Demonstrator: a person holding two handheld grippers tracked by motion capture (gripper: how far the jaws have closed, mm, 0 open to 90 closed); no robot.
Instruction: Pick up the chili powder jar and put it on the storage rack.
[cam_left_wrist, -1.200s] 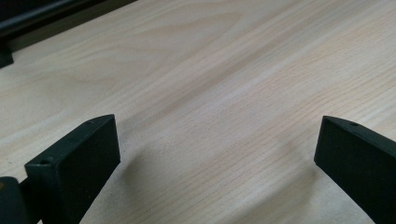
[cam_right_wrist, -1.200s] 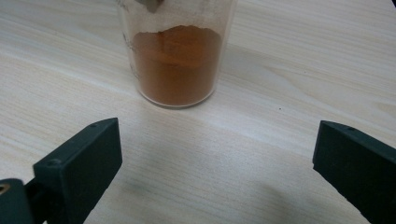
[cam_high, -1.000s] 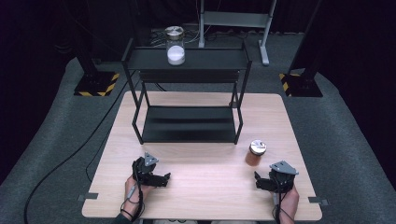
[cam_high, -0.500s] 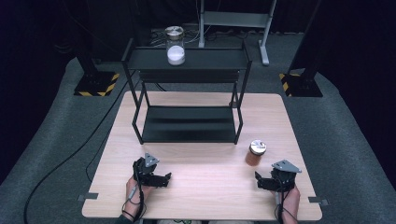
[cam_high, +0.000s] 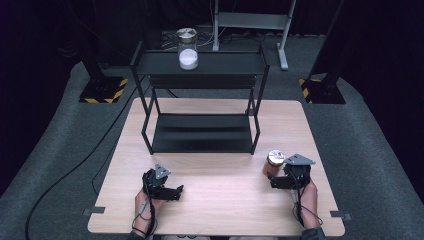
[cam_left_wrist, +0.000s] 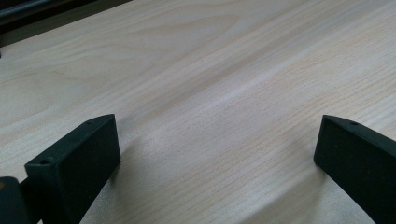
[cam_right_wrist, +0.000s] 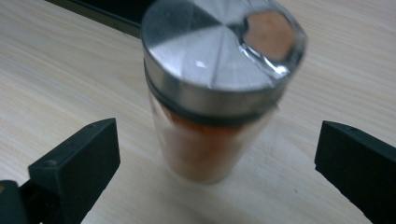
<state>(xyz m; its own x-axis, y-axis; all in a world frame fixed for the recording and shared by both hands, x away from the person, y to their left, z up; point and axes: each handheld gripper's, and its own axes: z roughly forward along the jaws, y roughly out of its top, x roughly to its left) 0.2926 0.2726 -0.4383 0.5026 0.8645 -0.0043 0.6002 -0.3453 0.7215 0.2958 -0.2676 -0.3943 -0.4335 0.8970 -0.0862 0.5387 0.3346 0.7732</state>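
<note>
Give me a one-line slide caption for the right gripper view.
Open right claw lined up on an upright orange-filled spice jar with a steel lid, standing on the wooden table.

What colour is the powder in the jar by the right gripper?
Orange, clearest in the right gripper view.

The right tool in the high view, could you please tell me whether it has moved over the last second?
Yes. The right tool has advanced up the table toward the orange spice jar, closing most of the gap; its open jaws now flank the jar.
</note>
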